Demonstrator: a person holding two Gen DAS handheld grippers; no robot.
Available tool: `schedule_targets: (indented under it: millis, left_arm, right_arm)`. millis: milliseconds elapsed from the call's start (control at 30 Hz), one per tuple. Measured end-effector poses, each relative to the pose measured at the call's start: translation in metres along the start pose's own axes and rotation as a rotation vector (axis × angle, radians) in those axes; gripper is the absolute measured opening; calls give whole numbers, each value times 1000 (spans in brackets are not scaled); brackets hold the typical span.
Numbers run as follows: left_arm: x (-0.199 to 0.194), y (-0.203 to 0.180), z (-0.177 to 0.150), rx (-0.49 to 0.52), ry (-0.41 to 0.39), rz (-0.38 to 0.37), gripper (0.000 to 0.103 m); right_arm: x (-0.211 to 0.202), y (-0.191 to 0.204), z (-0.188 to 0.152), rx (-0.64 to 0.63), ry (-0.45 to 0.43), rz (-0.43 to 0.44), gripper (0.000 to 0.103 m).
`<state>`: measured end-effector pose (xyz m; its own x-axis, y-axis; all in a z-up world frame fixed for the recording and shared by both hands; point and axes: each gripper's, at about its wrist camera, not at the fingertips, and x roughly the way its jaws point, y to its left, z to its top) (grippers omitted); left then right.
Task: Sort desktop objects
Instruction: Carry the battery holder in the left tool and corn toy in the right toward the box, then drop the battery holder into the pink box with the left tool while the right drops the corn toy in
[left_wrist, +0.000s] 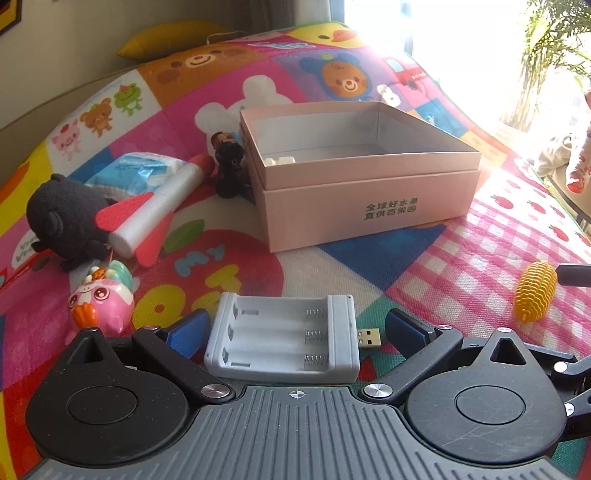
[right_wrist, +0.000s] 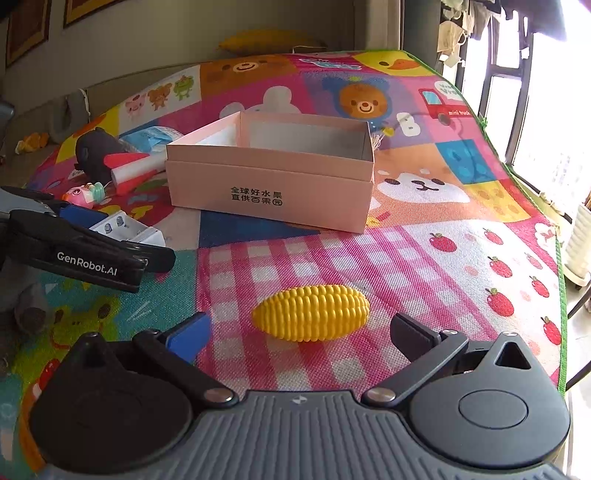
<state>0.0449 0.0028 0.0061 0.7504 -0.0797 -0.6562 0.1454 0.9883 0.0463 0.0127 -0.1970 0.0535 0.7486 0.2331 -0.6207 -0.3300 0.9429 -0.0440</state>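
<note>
Sorting so far: I judge it barely begun; the pink box (left_wrist: 369, 177) sits open on the play mat (right_wrist: 406, 258) with only a couple of small white pieces (left_wrist: 280, 161) showing in its near corner.
Left tool: my left tool (left_wrist: 293, 328) stands open around the grey battery holder (left_wrist: 282, 338); the blue pads flank it with a clear gap on the right side, so nothing is gripped yet.
Right tool: my right tool (right_wrist: 301, 330) is spread wide with the yellow toy corn (right_wrist: 312, 312) lying between and just ahead of the fingers, untouched.
Left to sort: black plush (left_wrist: 66, 218), foam rocket (left_wrist: 155, 206), pink squishy toy (left_wrist: 101, 301), tissue pack (left_wrist: 144, 168) and a dark figurine (left_wrist: 229, 162) lie outside the box, beside its left wall.
Small bit: a USB plug (left_wrist: 369, 338) lies just right of the holder.
Next, I reckon: close on holder and corn, carry both to the box.
</note>
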Motion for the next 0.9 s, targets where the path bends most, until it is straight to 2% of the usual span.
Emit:
schedule_targets:
  millis: [100,300,567,633,700,767,800,833,900]
  left_arm:
    - [-2,-1,-1,8,-8,-5,95]
    - [-11,1,-6,-1,-9,-14,95]
    - [-48,-5,-38,28,-8,-68,95]
    - [-55,-4,-44,22,-10,-83,95]
    - [-59,-3,-47,15,-13,-90,95]
    - [-62,-3,-49,8,-17,-87,95]
    - [-63,-3,-50,3,-18,-85,95]
    - [-66,-3,-50,0,-22,-85,95]
    - [-72,-4,-50,6,-40,-90,95]
  right_arm:
    - [0,0,-1,-3,-2,-4,103]
    - [0,1,-1,-4,-3,-16,103]
    - [1,3,4,-21,5,7,101]
    - [4,3,6,-22,23,7,94]
    - [8,-1,9,-3,42,21,92]
    - [9,-4,12,14,54,27,83]
    - [8,-5,14,21,61,23,72]
    - [5,-5,16,24,73,17,66]
    - [-3,-6,18,24,73,4,66]
